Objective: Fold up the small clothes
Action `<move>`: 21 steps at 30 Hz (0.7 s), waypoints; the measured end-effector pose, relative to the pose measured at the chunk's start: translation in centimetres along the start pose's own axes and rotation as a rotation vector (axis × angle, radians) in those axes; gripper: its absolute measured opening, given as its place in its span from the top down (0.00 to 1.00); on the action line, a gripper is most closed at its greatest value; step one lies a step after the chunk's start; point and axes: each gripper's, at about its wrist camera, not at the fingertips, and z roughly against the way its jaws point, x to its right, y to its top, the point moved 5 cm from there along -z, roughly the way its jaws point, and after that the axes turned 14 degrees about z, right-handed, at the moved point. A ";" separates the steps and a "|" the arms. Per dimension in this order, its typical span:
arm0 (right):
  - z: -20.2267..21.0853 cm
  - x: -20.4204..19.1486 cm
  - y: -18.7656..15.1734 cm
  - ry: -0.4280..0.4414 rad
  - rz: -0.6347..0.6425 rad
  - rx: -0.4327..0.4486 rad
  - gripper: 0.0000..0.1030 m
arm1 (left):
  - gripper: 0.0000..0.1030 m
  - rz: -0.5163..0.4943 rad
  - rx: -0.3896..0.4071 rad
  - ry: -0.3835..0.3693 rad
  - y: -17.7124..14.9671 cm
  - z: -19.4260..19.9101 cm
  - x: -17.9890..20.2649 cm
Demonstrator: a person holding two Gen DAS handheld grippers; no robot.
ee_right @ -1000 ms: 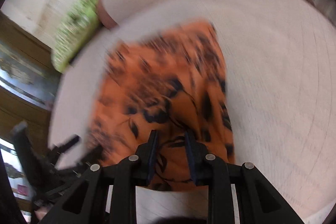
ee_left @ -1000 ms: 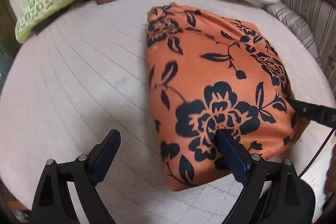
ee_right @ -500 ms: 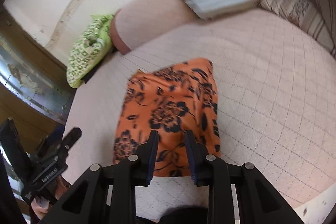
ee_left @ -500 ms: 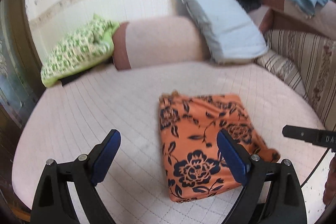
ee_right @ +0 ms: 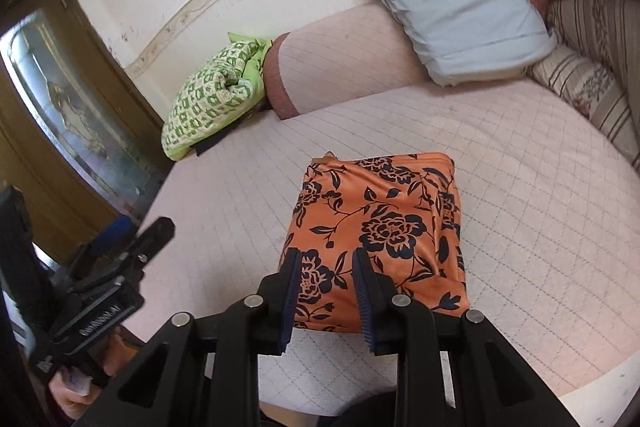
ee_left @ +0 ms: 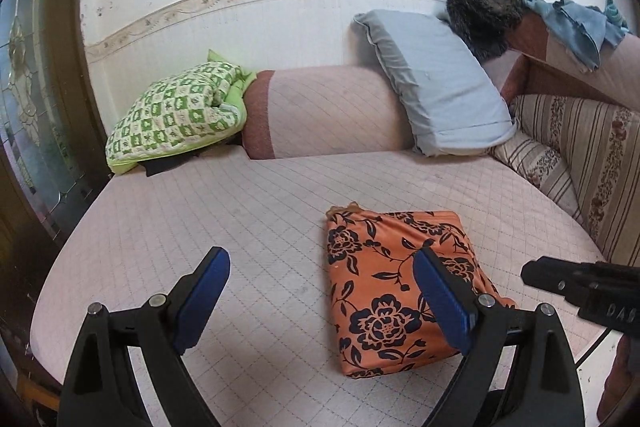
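The orange cloth (ee_left: pixel 396 291) with black flowers lies folded into a neat, puffy square on the pink quilted bed (ee_left: pixel 224 211), near its front edge. The folding of this piece looks done, so the next move is likely to lay it aside or fetch another small cloth. It looks smooth, soft and a bit shiny. The left tool (ee_left: pixel 320 291) hangs above the cloth, spread wide and holding nothing. The right tool (ee_right: pixel 326 291) hangs above the cloth's near edge, with only a narrow gap, and grips nothing. Behind the cloth sit a round pink bolster (ee_left: pixel 332 111), a green checked blanket (ee_left: pixel 180 115) and a pale blue pillow (ee_left: pixel 436 83).
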 end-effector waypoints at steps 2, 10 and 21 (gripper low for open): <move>0.0 -0.9 -0.1 -0.013 0.028 -0.008 0.72 | 0.09 0.002 0.009 0.006 0.0 0.4 -0.4; -0.5 -3.3 -0.5 -0.015 0.071 -0.021 0.72 | 0.09 0.026 0.015 0.021 0.0 0.9 -1.9; -2.5 -1.4 -1.9 -0.028 0.050 -0.066 0.62 | 0.09 0.056 -0.129 0.031 -2.6 -3.7 -3.3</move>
